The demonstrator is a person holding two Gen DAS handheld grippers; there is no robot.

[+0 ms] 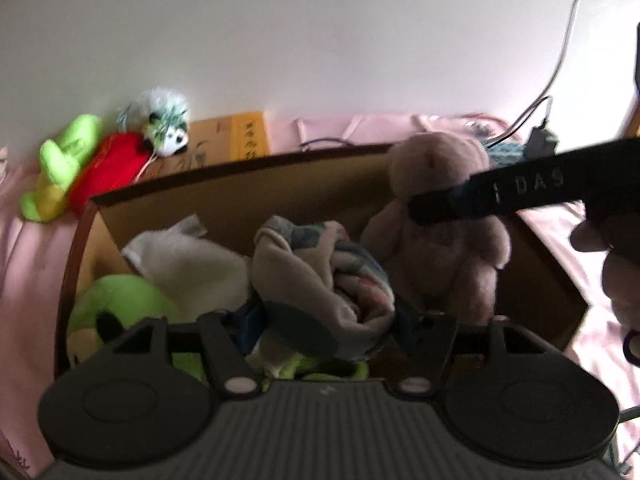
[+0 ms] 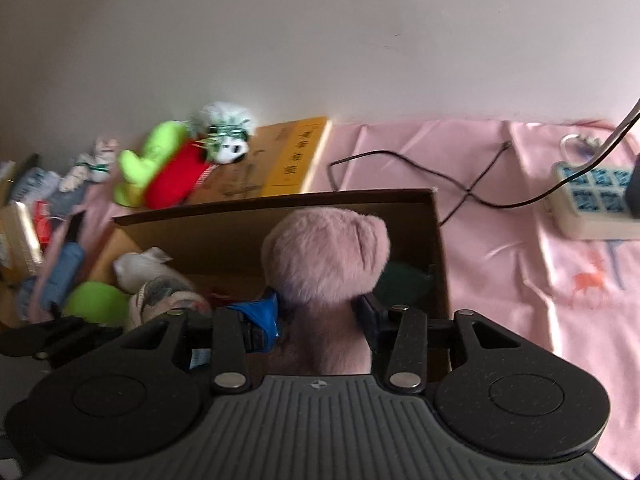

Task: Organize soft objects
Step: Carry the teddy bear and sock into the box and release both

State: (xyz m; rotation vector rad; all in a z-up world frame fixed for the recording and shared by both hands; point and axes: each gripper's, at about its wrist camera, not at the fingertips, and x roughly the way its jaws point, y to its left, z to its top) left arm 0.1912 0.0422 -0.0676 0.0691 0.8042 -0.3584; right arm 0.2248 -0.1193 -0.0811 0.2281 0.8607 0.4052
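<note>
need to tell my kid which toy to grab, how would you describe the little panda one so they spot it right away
Look past the open cardboard box on the pink cloth to the toys lying against the white wall. The panda toy rests at the upper end of the red plush, beside the lime-green one. It alone is white with black patches and a fluffy pale tuft.

White letters "DAS" stand on the side of the black right gripper [image 1: 416,204] where it reaches in at 3 o'clock in the left wrist view; one more mark sits before them, too blurry to read. The yellow book [image 2: 298,156] at 11 o'clock in the right wrist view has a column of dark Chinese signs down its cover. They are too blurred to read. The same book [image 1: 250,138] shows them in the left wrist view too.
</note>
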